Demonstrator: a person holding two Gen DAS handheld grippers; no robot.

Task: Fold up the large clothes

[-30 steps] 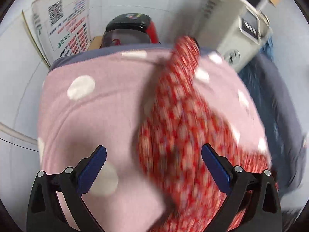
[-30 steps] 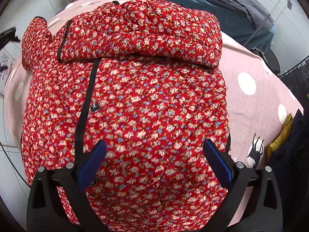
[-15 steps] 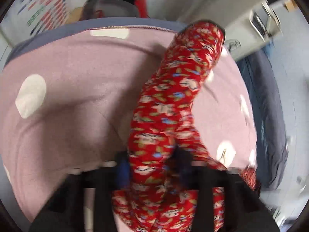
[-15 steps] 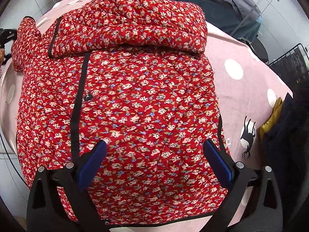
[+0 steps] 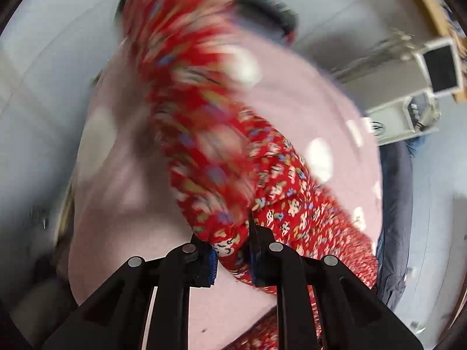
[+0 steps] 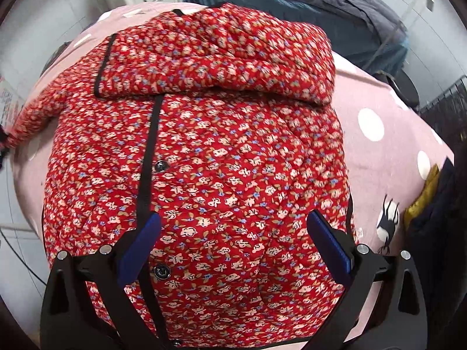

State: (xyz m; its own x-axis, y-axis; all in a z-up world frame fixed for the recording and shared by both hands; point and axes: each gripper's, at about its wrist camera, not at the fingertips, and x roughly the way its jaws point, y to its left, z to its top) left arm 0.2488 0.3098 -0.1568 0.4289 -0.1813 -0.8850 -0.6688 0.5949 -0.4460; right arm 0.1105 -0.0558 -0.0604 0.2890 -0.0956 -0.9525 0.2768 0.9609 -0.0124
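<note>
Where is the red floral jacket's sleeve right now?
In the left wrist view, the sleeve is pinched in the left tool, trailing up over the pink dotted blanket.

The jacket [image 6: 210, 157] is being spread flat on the blanket [image 6: 388, 151], its hood [image 6: 221, 58] folded down over its upper part. One sleeve [image 5: 230, 245] is being gripped between the closed fingers of the left gripper [image 5: 232, 258], above the blanket. The right gripper [image 6: 233, 242] is being held spread above the jacket's lower part. A pile of clothes [image 6: 435, 213] is being kept at the blanket's right edge.
</note>
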